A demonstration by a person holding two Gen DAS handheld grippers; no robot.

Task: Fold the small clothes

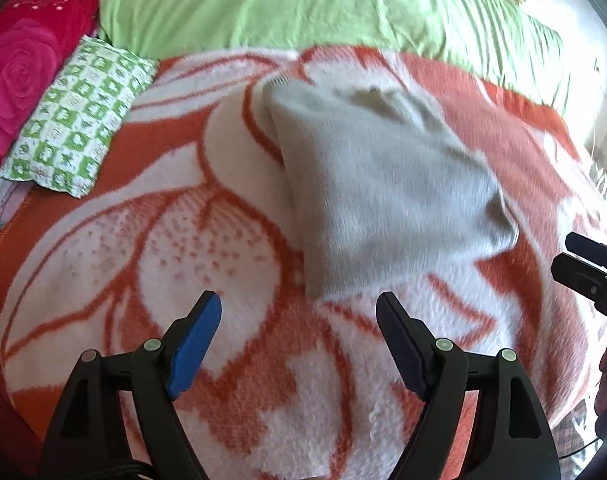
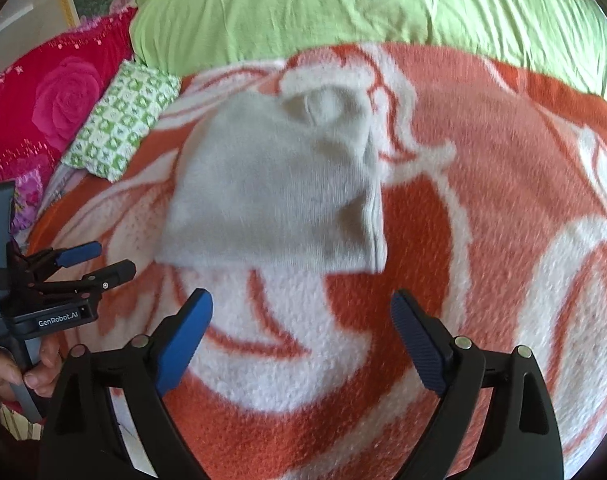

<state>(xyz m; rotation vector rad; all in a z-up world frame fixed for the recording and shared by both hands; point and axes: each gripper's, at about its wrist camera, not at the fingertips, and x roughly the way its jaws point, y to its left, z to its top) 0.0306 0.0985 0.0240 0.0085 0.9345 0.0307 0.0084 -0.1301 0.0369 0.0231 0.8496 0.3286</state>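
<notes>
Both the left gripper (image 1: 299, 312) and right gripper (image 2: 303, 310) hang wide and empty near the garment (image 2: 279, 196) on the blanket (image 2: 483, 184), seemingly poised to grab its edge

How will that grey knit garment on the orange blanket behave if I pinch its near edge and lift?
The grey knit garment looks soft and rumpled near its far end, so it will probably droop rather than hold shape. It seems thin, likely light. The fuzzy blanket under it may drag on it if pushed. Both the left gripper and right gripper are open, short of it.
</notes>
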